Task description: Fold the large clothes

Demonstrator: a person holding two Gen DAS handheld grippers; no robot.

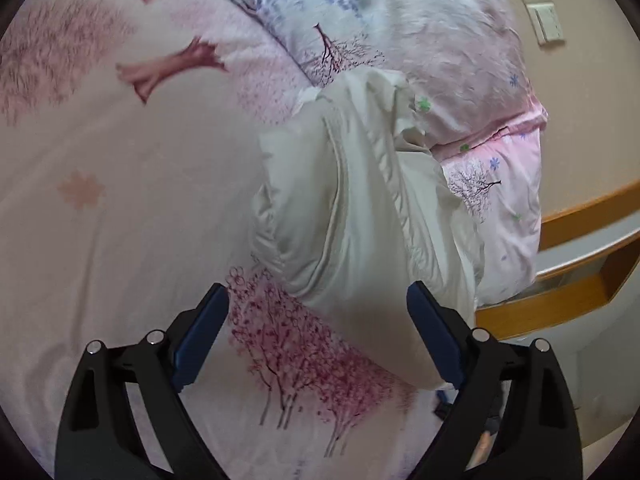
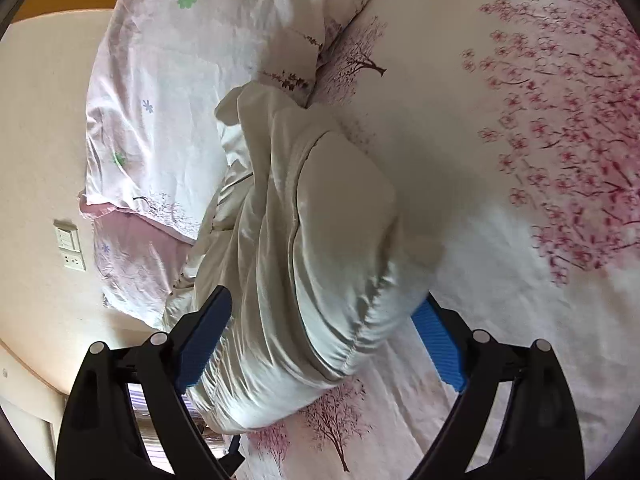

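A puffy cream-white padded garment (image 1: 352,208) lies bundled in thick folds on a pink bedsheet with cherry-tree prints (image 1: 120,184). In the left wrist view my left gripper (image 1: 318,304) is open just above the sheet, with the garment's near end by its right finger. In the right wrist view the same garment (image 2: 304,248) fills the middle. My right gripper (image 2: 326,312) is open, its fingers spread on either side of the garment's near folded end, not closed on it.
A pink floral pillow (image 1: 492,184) and a rolled floral quilt (image 1: 360,12) lie beyond the garment; the pillow also shows in the right wrist view (image 2: 168,92). A wooden bed frame (image 1: 580,216) and a beige wall with switch and socket (image 1: 540,4) border the bed.
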